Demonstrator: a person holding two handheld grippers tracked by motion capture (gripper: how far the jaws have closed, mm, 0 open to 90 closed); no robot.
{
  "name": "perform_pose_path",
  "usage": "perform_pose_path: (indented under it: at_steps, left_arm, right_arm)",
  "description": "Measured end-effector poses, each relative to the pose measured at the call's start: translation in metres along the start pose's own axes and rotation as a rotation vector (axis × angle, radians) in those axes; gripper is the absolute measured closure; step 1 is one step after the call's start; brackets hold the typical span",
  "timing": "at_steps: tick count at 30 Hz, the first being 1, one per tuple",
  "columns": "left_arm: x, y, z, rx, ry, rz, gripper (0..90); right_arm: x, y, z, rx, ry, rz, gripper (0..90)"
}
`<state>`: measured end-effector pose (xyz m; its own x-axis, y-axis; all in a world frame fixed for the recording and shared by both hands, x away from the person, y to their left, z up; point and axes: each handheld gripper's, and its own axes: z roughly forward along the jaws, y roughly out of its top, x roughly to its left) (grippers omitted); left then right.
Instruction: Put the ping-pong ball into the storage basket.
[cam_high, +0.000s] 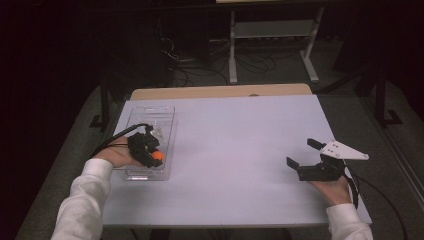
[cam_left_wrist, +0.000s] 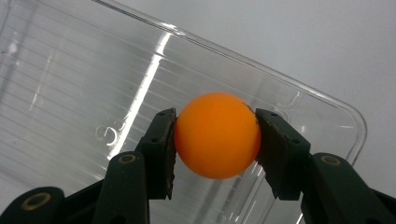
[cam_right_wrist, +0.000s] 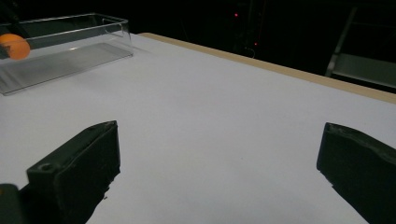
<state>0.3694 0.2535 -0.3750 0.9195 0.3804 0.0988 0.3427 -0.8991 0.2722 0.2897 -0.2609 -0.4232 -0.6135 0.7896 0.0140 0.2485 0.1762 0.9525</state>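
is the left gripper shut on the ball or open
Shut on it: the left gripper's fingers press both sides of the orange ball.

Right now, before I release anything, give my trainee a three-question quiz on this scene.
1. True or false: the left gripper is shut on the orange ball.
2. What lies under the ball? A) a clear plastic tray B) a metal bowl C) a cardboard box
3. Fill in: the right gripper, over the white table, has its fingers ____.

Key: 1 true; 2 A; 3 open, with nothing between them.
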Motion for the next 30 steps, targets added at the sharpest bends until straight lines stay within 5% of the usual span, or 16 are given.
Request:
perform_pose_path:
  at_steps: [25, 30]
  left_arm:
    - [-0.003, 0.001, 0.015, 0.035, 0.002, 0.012, 50.3]
    - [-0.002, 0.001, 0.013, 0.026, 0.009, 0.003, 43.9]
  right_arm:
    - [0.0, 0.0, 0.0, 0.001, -0.002, -0.002, 0.0]
    - [0.001, 0.0, 0.0, 0.001, -0.002, -0.002, 0.0]
